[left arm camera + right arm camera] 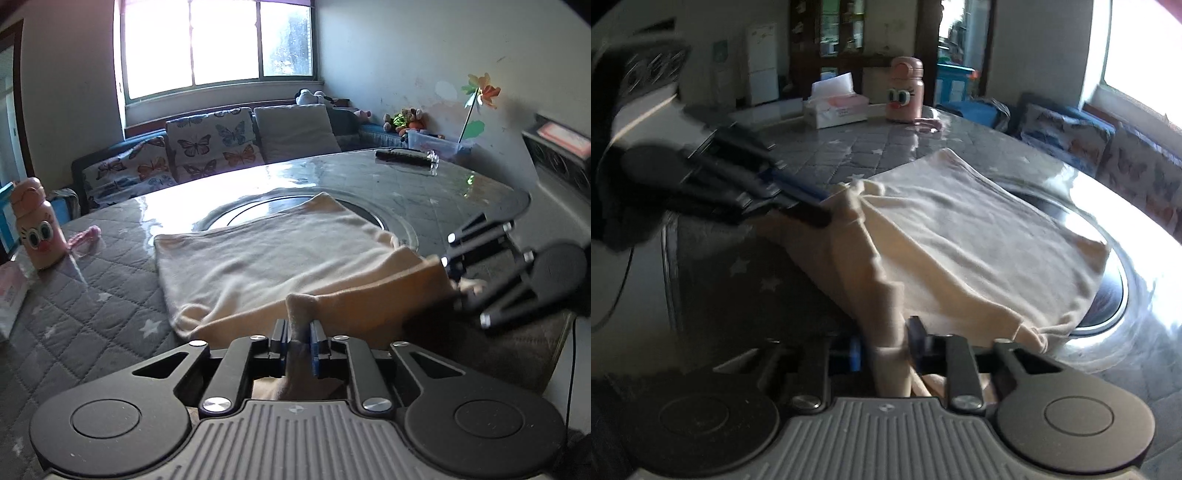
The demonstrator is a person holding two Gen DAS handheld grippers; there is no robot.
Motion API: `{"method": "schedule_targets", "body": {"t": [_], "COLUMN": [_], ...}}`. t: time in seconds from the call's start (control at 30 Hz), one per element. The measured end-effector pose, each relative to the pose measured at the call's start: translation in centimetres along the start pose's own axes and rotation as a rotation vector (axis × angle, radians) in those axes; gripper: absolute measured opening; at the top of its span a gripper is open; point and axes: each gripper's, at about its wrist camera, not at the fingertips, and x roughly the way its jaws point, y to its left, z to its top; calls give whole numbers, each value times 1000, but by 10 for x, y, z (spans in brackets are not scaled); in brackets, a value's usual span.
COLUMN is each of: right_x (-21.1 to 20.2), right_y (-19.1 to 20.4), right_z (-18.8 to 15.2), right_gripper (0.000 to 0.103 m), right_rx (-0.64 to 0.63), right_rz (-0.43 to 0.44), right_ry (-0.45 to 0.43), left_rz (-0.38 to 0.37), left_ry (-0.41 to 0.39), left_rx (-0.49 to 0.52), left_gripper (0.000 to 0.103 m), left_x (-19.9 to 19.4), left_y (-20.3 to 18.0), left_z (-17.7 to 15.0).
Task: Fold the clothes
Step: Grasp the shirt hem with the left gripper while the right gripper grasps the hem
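A cream garment (273,254) lies spread on the round table, its far part over the glass turntable; it also shows in the right wrist view (979,240). My left gripper (298,334) is shut on a bunched corner of the garment's near edge. My right gripper (884,343) is shut on the other near corner. Each gripper shows in the other's view: the right gripper (452,275) at the garment's right corner, the left gripper (827,210) at its left corner. The near edge is lifted and stretched between them.
A grey quilted cover (92,295) lies on the table's left part. A pink bottle with a face (35,225) stands at the left and a tissue box (836,107) behind it. A glass turntable (373,214) sits mid-table and a dark remote (402,156) at the far side. A sofa (207,144) stands under the window.
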Motion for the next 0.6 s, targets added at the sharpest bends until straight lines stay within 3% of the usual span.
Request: {"method": "schedule_targets", "body": {"t": [0.07,0.17,0.4,0.47,0.5,0.6], "right_x": [-3,-7,-14,-15,-15,-19], "right_y": [-3,-7,-9,-8,-8,-5], "right_z": [2,4,13,14,15,14], "right_gripper": [17,15,13,13,12,11], "right_rx": [21,47,55,59,60,61], "right_rz": [1,0,-20,-25,-28,-34], "right_ry": [-9,-23,-59,-67,-71,-84], "left_rz": [14,36,105,124,134,137], "left_ry": [-2,0,33,35,34,6], "left_rx": [28,70,199,230,240,228], "left_gripper": [26,42,43,36,25,15], "left_x": [-6,-13,-10,-6,-4,-9], "left_y": [-2,-6,-16,-17,-18,-17], "left_z": [-5,-15,-37,-40,-41,-40]}}
